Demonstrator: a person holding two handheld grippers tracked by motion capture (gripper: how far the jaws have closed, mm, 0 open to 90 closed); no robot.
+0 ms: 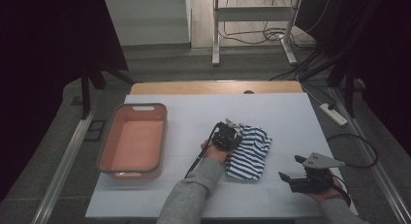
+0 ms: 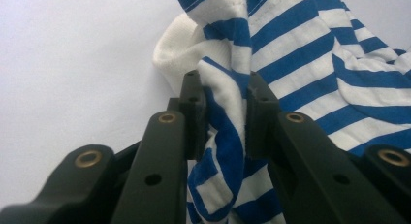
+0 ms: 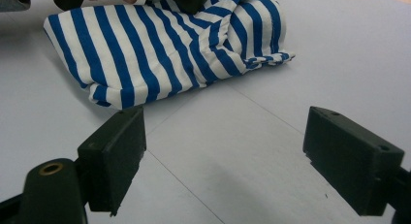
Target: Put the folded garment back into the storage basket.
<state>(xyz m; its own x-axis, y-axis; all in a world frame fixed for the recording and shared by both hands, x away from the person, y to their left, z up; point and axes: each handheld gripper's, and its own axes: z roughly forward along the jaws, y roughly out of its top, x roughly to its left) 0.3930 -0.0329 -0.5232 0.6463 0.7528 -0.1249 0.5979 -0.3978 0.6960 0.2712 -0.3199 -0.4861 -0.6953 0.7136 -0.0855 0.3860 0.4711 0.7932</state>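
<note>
One blue-and-white striped garment [image 1: 249,153] lies crumpled near the middle of the white table [image 1: 291,117], its long axis running from near-left to far-right. The left gripper [image 1: 231,133] covers its far-left edge; its jaws pinch a raised fold [image 2: 228,103] there, and what kind of garment it is stays hard to make out. The right gripper [image 1: 290,169] rests near-right, well apart, jaws spread wide with nothing between. A salmon tub [image 1: 112,136] sits far left.
</note>
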